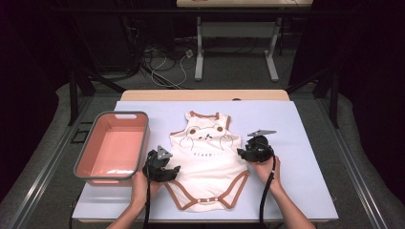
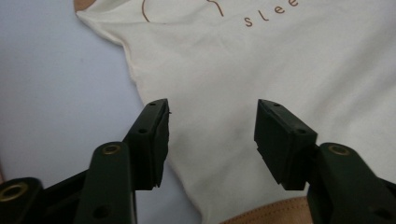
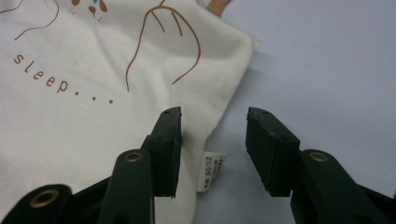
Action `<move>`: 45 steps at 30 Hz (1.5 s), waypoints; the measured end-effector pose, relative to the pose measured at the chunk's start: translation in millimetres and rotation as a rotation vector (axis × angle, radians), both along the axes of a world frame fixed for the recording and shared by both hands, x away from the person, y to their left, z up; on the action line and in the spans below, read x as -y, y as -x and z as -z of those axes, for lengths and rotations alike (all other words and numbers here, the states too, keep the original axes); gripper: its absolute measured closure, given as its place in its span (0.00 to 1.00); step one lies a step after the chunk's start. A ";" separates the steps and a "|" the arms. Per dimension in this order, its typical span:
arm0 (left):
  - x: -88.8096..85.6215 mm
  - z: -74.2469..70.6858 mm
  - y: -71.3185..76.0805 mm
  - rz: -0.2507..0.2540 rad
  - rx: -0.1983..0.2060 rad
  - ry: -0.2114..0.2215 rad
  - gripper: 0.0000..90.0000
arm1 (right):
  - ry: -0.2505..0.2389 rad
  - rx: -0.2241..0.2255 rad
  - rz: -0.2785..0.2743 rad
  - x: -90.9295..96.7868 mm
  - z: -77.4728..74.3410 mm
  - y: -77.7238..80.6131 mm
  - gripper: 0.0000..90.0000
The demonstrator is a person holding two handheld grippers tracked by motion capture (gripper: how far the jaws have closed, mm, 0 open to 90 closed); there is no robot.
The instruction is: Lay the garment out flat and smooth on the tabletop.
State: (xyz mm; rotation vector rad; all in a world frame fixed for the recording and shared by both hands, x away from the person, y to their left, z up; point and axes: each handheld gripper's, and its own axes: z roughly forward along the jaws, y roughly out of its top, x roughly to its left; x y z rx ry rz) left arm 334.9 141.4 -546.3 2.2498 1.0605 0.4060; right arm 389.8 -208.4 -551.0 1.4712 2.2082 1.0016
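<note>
At bodysuit [image 1: 208, 157] sides, both grippers [image 1: 168, 168] lowered

Cream bodysuit [image 1: 208, 160] with brown trim, pink basin [image 1: 112, 149], lavender mat [image 1: 296, 143]

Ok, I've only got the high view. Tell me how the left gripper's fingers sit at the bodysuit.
Observer: The left gripper is open. One finger is at the bodysuit side edge and the other over the cloth, with nothing pinched.
Operator: Now the right one.
Observer: The right gripper is open too, with one finger over the cloth and the other over the mat.
Operator: Say what lies between them.
Observer: A small white care label sticks out from the side seam.
</note>
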 end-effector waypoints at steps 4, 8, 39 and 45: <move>2.2 4.4 -0.2 0.034 -0.039 0.001 0.66 | 0.013 0.004 -0.015 -7.0 4.7 -5.3 0.72; 1.9 4.9 -0.2 0.049 -0.042 0.014 0.74 | 0.022 0.015 -0.038 -10.6 5.8 -4.2 0.84; 18.8 4.2 13.6 0.168 -0.069 0.102 0.99 | 0.126 0.014 -0.017 3.7 -2.8 2.1 0.98; 19.2 -2.9 10.0 0.148 -0.047 0.118 0.81 | 0.131 0.004 -0.018 5.9 -1.7 1.3 0.98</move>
